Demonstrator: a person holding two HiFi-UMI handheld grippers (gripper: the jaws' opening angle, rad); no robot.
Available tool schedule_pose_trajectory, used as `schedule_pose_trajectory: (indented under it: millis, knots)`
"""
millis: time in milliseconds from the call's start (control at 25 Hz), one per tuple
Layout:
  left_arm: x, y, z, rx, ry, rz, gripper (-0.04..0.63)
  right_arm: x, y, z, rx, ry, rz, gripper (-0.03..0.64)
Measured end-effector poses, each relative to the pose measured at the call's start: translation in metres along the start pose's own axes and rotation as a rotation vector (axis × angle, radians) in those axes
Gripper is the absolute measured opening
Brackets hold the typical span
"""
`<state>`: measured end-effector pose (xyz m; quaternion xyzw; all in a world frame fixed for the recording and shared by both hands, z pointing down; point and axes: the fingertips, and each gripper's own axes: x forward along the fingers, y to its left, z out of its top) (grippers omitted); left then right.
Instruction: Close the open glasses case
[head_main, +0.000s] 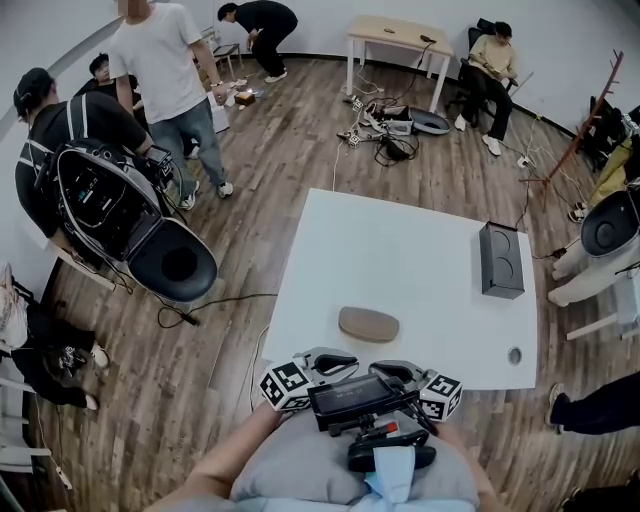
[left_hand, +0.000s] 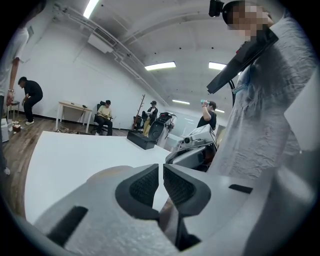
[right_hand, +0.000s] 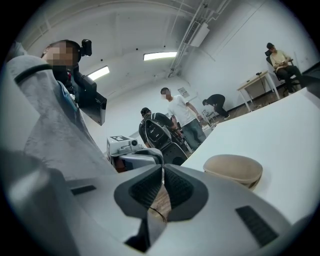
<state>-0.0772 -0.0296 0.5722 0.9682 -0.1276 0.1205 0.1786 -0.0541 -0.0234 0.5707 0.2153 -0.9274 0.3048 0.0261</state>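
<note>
Both hands are tucked low at bottom centre, against the body. The left gripper (head_main: 326, 359) and right gripper (head_main: 396, 372) sit side by side, pointing nearly level and facing each other. Left fingers (left_hand: 142, 187) and right fingers (right_hand: 182, 190) are pressed together, pinching nothing. The tan oval glasses case (head_main: 368, 323) lies closed mid-frame on the white worktop (head_main: 400, 250), well apart from both.

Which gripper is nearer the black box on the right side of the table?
Right. The right gripper is at the near edge of the table, well short of the black box. The left gripper is beside it, farther left.
</note>
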Motion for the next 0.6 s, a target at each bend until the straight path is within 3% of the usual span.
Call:
schedule_pose_trajectory:
  millis: [600]
  knots:
    - [0.007, -0.016, -0.009, -0.049, 0.029, -0.036, 0.040, -0.008, 0.009, -0.010, 0.021, 0.049, 0.003, 0.038]
